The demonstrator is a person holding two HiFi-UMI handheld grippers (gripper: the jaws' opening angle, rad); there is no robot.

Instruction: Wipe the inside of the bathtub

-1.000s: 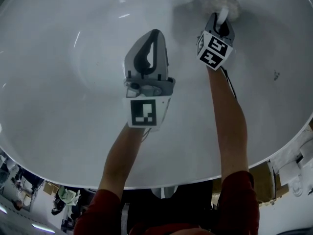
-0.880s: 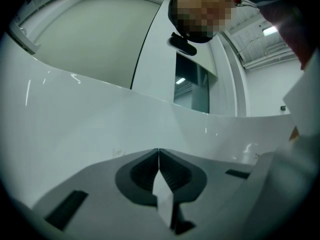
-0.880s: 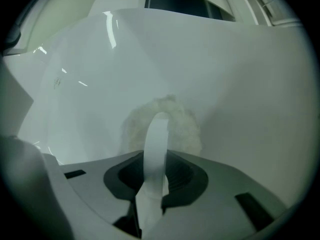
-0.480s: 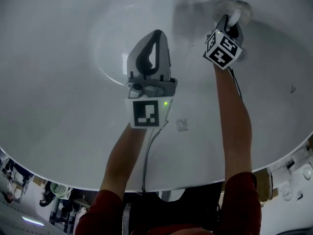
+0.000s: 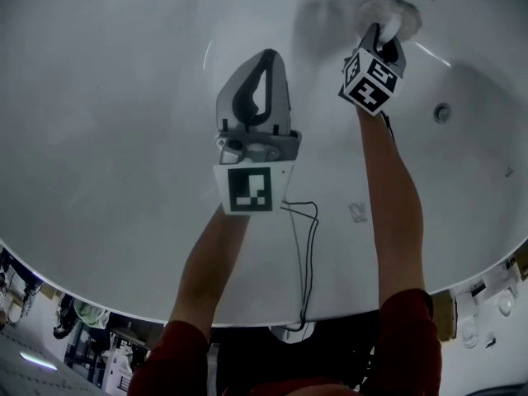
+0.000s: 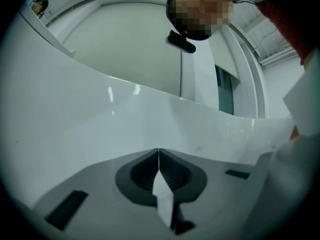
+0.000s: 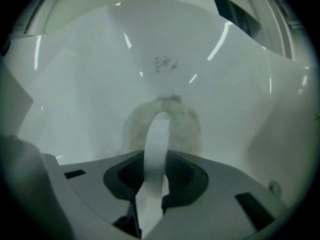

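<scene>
I look down into a white bathtub. My right gripper reaches to the far wall and is shut on the white looped handle of a fluffy grey-white wiping pad. The pad lies pressed flat against the tub wall, just beyond the right gripper. My left gripper hovers over the middle of the tub, shut with nothing in it. In the left gripper view the left gripper has its jaws meeting in a thin line and points at the tub's side wall.
A small round metal fitting sits in the tub wall to the right of the pad. A thin black cable trails over the near wall. Small dark marks dot the surface. The tub rim curves along the bottom.
The pad and both grippers have slid left along the tub surface. The round fitting and the black cable have come into view.
</scene>
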